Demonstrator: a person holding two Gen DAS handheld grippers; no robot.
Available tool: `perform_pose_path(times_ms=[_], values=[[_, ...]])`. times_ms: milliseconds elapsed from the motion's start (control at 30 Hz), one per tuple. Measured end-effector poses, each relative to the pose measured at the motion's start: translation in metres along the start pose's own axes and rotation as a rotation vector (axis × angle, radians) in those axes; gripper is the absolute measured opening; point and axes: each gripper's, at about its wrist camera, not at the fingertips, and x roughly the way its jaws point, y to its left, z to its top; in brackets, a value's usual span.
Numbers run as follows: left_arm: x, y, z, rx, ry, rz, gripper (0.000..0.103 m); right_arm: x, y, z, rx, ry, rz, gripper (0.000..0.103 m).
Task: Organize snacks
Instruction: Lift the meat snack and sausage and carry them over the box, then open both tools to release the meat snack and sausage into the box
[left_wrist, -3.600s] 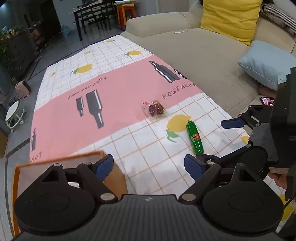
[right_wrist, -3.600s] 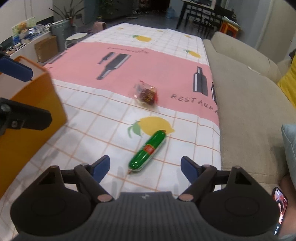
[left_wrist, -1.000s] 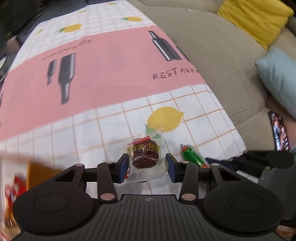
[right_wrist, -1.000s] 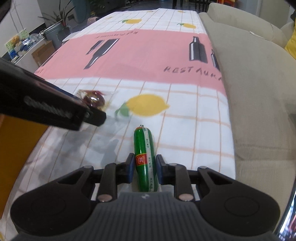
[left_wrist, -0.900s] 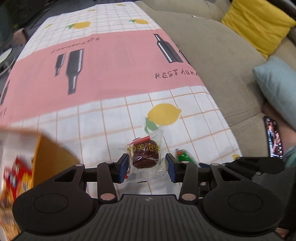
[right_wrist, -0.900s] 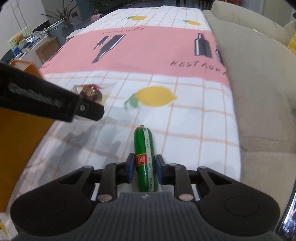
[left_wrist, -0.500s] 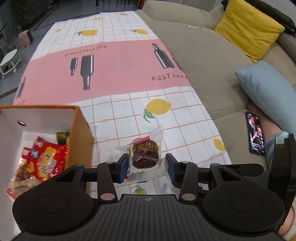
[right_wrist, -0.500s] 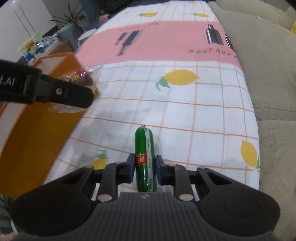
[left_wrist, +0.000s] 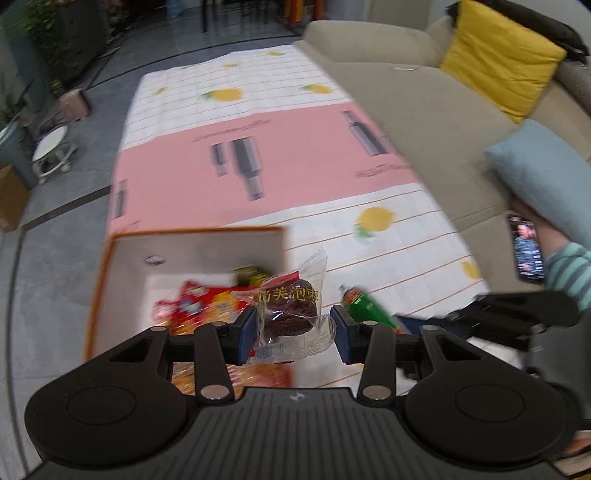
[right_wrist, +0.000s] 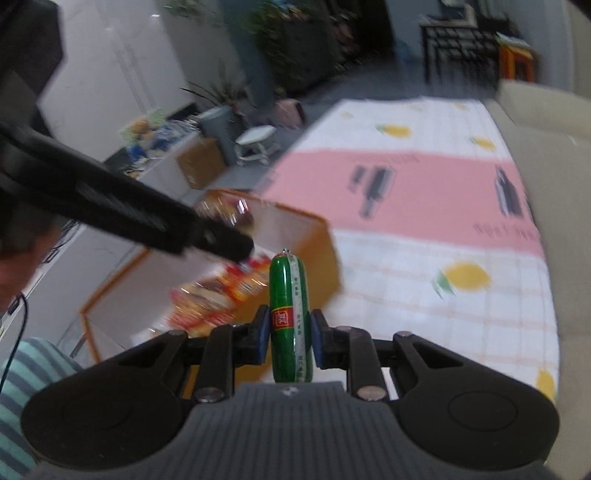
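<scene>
The left hand-held gripper (left_wrist: 293, 329) pinched a clear-wrapped dark snack (left_wrist: 291, 304) above the orange box (left_wrist: 192, 233). The right hand-held gripper (right_wrist: 287, 338) clamped a green sausage (right_wrist: 289, 314) nearby.

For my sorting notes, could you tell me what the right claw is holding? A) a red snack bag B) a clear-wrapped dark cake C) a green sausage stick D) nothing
C: the right claw is shut on the green sausage stick, its pads pressing both sides.
</scene>
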Motion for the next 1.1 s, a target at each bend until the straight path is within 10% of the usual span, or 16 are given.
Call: perform_pose_path(times_ms=[1100], values=[[0.105, 0.123, -0.041, -0.278, 0.293, 0.022, 0.05, 0.163, 0.091, 0.027, -0.615, 0.287, -0.157, 0.019]])
